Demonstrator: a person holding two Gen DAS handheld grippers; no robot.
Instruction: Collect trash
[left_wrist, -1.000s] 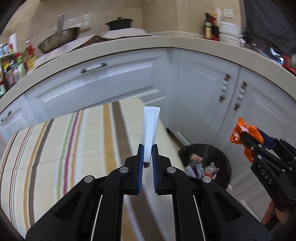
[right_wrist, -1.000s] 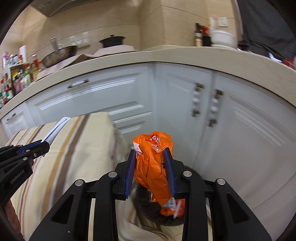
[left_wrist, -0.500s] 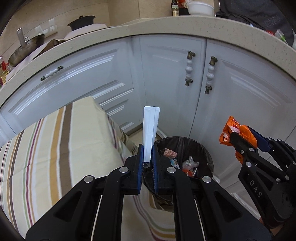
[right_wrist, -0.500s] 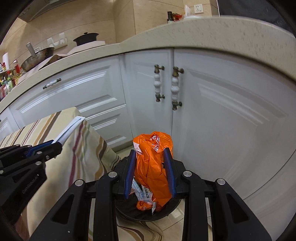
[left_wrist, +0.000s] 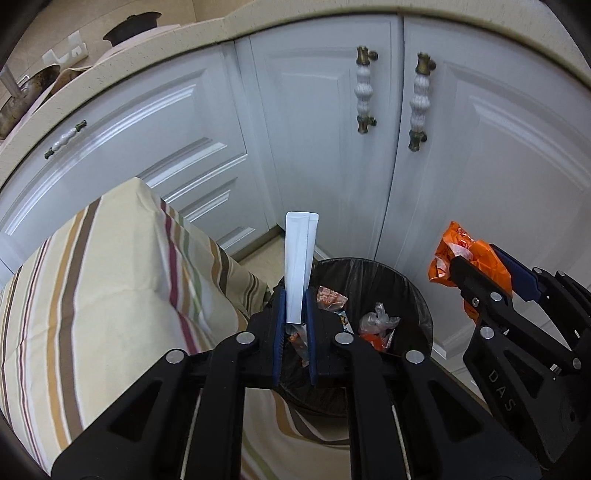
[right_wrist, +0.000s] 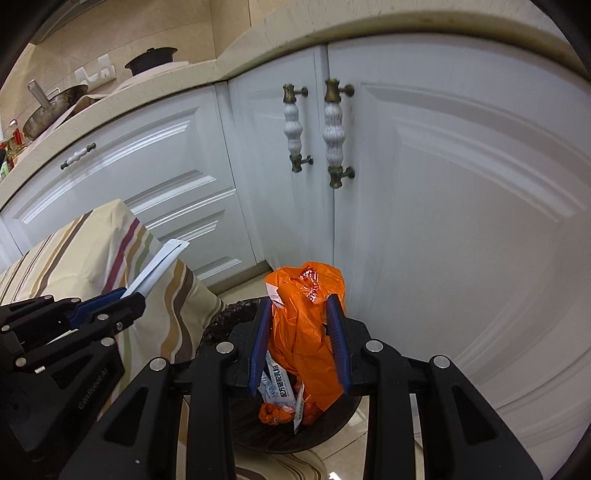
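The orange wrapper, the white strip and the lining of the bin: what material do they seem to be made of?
Orange wrapper: thin plastic film, probably; it crumples into glossy folds in the right gripper.
White strip: likely folded paper or card; matte, stiff, standing straight in the left gripper.
Bin lining: looks like black plastic film, wrinkled and slightly shiny at the rim.
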